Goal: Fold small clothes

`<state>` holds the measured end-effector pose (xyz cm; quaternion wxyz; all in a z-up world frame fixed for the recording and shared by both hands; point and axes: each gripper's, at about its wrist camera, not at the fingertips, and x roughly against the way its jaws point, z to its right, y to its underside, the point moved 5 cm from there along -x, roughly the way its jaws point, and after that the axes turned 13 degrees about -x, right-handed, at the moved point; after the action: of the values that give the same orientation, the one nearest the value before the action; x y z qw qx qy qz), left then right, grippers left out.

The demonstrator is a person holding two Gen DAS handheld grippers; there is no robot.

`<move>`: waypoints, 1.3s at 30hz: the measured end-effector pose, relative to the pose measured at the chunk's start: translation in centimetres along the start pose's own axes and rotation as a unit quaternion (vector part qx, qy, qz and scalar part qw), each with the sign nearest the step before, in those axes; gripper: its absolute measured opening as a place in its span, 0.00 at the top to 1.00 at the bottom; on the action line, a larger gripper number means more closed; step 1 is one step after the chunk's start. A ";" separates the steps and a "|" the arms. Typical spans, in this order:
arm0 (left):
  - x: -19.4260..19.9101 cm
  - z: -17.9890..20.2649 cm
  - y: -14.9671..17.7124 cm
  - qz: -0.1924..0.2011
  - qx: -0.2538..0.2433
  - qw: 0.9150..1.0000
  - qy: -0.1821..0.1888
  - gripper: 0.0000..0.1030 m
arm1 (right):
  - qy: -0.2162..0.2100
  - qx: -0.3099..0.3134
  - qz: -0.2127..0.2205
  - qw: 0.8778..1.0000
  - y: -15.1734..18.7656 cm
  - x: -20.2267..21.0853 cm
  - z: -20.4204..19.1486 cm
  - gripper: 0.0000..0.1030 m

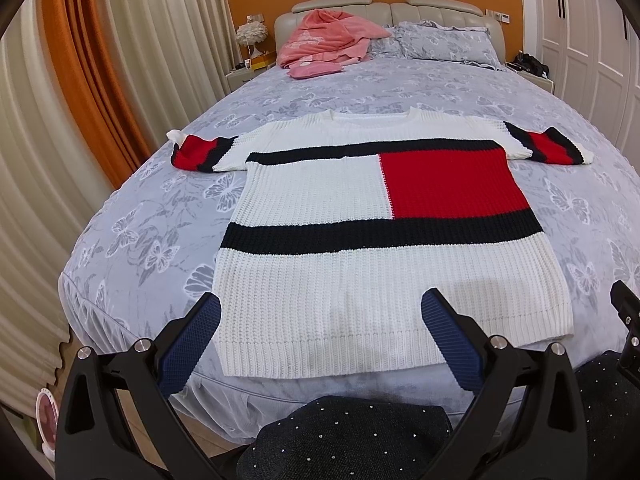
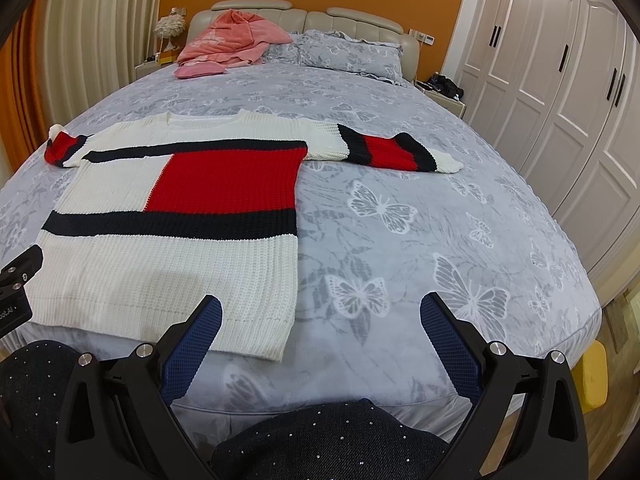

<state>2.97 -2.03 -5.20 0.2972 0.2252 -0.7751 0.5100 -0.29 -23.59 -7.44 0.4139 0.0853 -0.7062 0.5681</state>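
Note:
A white knit sweater (image 1: 320,280) with navy stripes and a red block lies flat on the grey butterfly bedspread (image 1: 168,208), hem toward me, both short sleeves spread out. My left gripper (image 1: 320,308) is open and empty, hovering over the hem, touching nothing. In the right wrist view the sweater (image 2: 168,272) lies to the left. My right gripper (image 2: 320,312) is open and empty, above the bedspread (image 2: 440,220) just right of the sweater's near right corner. Its left fingertip (image 2: 208,312) overlaps the hem edge in view.
A pink garment pile (image 1: 324,40) and pillows (image 1: 440,40) lie at the headboard. Curtains (image 1: 80,100) hang on the left; white wardrobe doors (image 2: 560,80) stand on the right. My dark studded knees (image 1: 344,436) are at the bed's foot.

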 end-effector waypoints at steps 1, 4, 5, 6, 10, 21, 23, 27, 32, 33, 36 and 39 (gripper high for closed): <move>0.0 0.0 0.0 0.000 0.000 1.000 0.000 0.05 | 0.000 0.000 0.000 1.000 0.0 0.0 0.0 0.05; 0.0 0.0 0.0 -0.001 0.000 1.000 0.000 0.05 | 0.000 0.000 0.000 1.000 0.0 0.0 0.0 0.05; -0.1 0.1 0.1 -0.001 -0.001 1.000 0.000 0.05 | 0.000 0.000 0.000 1.000 0.0 0.0 0.0 0.05; -0.1 0.2 0.2 -0.002 -0.001 1.000 0.000 0.05 | 0.000 0.000 0.000 1.000 0.0 0.0 0.0 0.05; 0.0 0.3 0.3 -0.002 -0.001 1.000 0.000 0.05 | 0.000 0.000 0.000 1.000 0.0 0.0 0.0 0.05; -0.2 0.2 0.3 -0.010 0.004 1.000 0.012 0.05 | -0.013 -0.008 -0.015 1.000 -0.4 -0.2 0.2 0.05; -0.6 -0.7 -0.1 -0.011 0.033 0.998 0.052 0.05 | -0.052 -0.024 -0.017 0.998 -2.0 -0.4 1.0 0.05; -3.3 -3.0 -2.1 -0.025 0.081 0.993 0.085 0.05 | -0.023 -0.039 -0.003 0.999 -8.2 -4.6 5.1 0.05; -7.3 -4.2 -4.5 -0.041 0.121 0.988 0.082 0.05 | -0.006 -0.158 -0.063 0.985 -16.5 -17.0 14.6 0.05; -8.1 -4.2 -4.8 -0.045 0.128 0.987 0.081 0.05 | -0.002 -0.173 -0.071 0.982 -17.5 -18.8 15.7 0.05; -10.7 -4.0 -6.1 -0.057 0.151 0.983 0.086 0.05 | 0.011 -0.247 -0.094 0.964 -20.8 -25.9 20.7 0.05; -12.6 -3.1 -7.0 -0.067 0.151 0.983 0.087 0.05 | 0.006 -0.321 -0.108 0.941 -22.9 -31.9 24.5 0.06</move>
<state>17.33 -1.27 -8.39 0.3594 0.2735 -0.6440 0.6175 21.80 -63.94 -12.73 0.4825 0.0199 -0.8350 0.2638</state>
